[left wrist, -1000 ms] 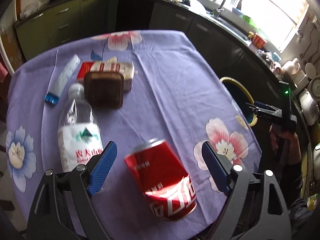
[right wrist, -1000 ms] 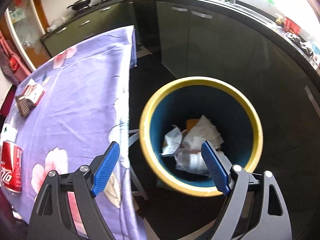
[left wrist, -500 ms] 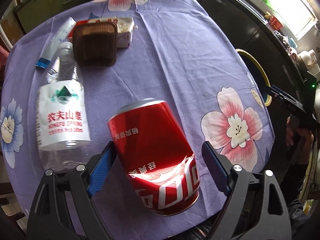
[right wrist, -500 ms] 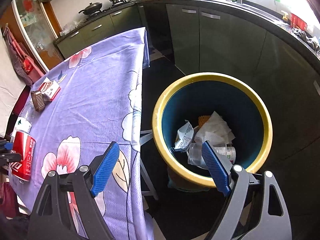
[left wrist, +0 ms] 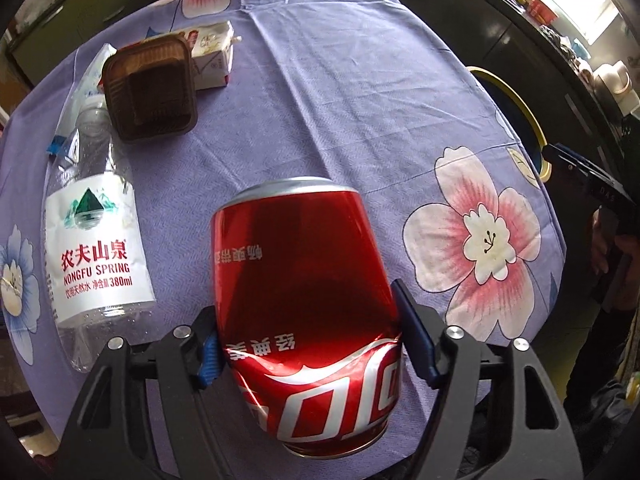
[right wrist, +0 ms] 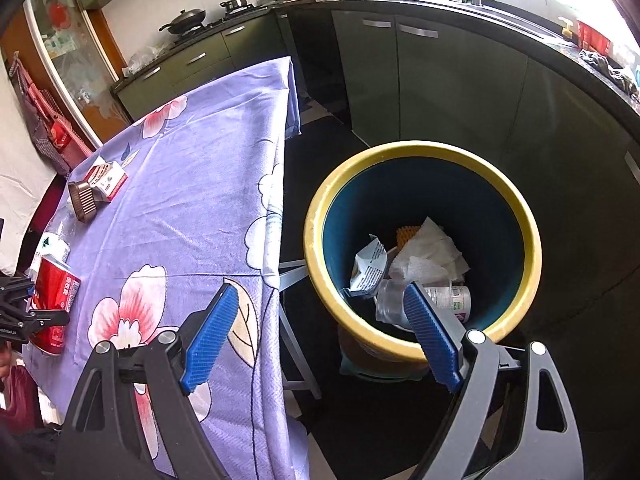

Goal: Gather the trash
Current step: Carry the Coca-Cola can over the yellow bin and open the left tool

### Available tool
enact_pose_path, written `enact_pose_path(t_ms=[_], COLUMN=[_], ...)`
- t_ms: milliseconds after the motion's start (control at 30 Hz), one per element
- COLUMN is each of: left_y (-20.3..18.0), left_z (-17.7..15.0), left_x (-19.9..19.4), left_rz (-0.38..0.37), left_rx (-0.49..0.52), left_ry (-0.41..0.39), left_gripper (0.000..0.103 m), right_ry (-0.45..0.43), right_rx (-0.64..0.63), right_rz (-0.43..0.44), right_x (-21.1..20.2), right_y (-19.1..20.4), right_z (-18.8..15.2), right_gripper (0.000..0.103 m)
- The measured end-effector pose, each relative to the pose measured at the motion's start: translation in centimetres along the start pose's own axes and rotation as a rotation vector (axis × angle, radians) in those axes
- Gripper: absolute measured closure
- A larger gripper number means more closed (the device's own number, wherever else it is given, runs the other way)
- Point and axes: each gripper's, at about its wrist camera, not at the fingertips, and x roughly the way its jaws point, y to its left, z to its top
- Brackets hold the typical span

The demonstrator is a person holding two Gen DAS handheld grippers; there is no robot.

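the red can (left wrist: 308, 308) lay on its side near the table's front edge, dented, with the left gripper (left wrist: 308, 340) clamped on it, one blue pad pressed to each flank. its white script read upside down, with small chinese characters above it that were too warped to read. just beside it on the left lay a clear water bottle (left wrist: 90, 236), its white label reading "nongfu spring" and "380ml" under a green mountain logo. farther back sat a brown plastic tray (left wrist: 150, 88) touching a small white and red carton (left wrist: 212, 52).

the table wore a purple tablecloth (left wrist: 340, 92) printed with pink and white flowers. the right gripper (right wrist: 320, 332) hung with its fingers wide apart over a yellow-rimmed bin (right wrist: 520, 216), blue inside, which held crumpled paper, a wrapper and a plastic bottle. dark green kitchen cabinets (right wrist: 432, 80) ran behind, with a wok (right wrist: 186, 20) on the stove.
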Motion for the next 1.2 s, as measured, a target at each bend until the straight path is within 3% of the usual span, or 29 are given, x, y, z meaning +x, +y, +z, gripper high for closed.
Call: enact_pose_path(t_ms=[267,500,833,933,1200], left_y=[-2.1,-5.1,-15.4,-19.6,-28.9], left_z=[0.9,3.8,11.0,13.4,19.2], left_x=[-2.7,-4.3,-5.3,-4.2,3.0], left_rz=[0.036,0.033,-0.043,-0.095,-0.206], left_rx=[0.081,0.171,0.370,0.436,0.528], left_ry=[-0.097,-0.163,-0.277,-0.280,-0.166], left_gripper=[0.035,0.035,0.035,0.035,0.035], right_ry=[-0.005,-0.043,-0.120,-0.133,-0.108], right_rx=[0.006,0.045,0.108,0.130,0.198], right_rz=[0.002,-0.016,-0.069,-0.079,-0.088], right_x=[-0.5,-2.8,-7.6,-8.3,-8.1], right_y=[-0.1,-1.6,-4.5,-5.7,-9.2], right_z=[-0.5,-1.9,-5.0,-5.7,-6.9], right_gripper=[0.019,0.019,0.019,0.019,0.019])
